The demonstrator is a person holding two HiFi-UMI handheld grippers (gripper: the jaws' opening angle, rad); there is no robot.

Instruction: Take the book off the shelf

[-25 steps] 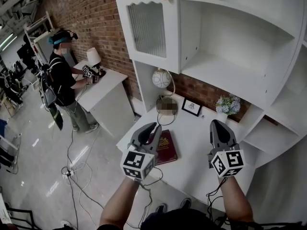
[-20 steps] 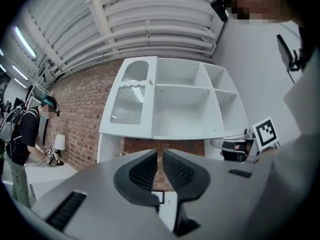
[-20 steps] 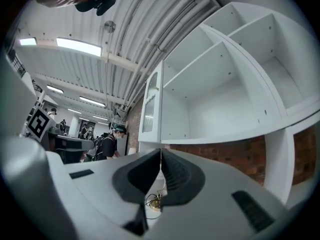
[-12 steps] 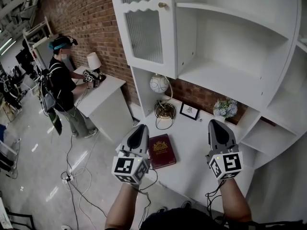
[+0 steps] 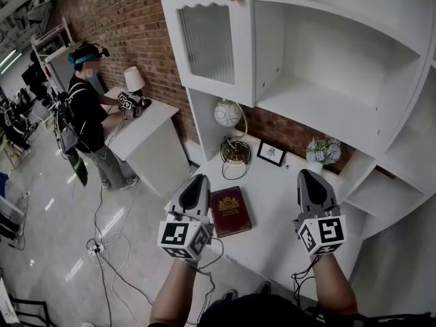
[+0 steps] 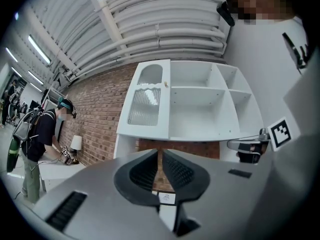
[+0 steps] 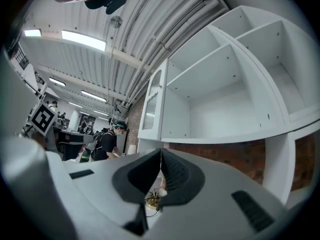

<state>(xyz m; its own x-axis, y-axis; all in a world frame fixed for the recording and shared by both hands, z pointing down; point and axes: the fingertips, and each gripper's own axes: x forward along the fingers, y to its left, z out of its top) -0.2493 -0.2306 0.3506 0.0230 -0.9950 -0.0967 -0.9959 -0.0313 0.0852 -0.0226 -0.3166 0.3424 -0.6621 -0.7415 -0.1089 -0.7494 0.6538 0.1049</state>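
- book [image 5: 229, 210]: dark red, lying flat on desk [image 5: 276, 227] nr front edge, below shelf [image 5: 320, 104].
- my L gripper [image 5: 195, 182]: jaws together, nothing betw. them; just left of book.
- my R gripper [image 5: 310, 177]: jaws together, holding nothing; over desk, well apart from book.

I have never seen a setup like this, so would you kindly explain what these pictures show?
No robot here: a person holds a two-jaw gripper in each hand. One picture comes from a camera on their head, looking down; the other two cameras ride on the grippers, looking along the jaws. The left gripper and right gripper are both shut and empty. A dark red book lies flat on the white desk, below bare open shelves.
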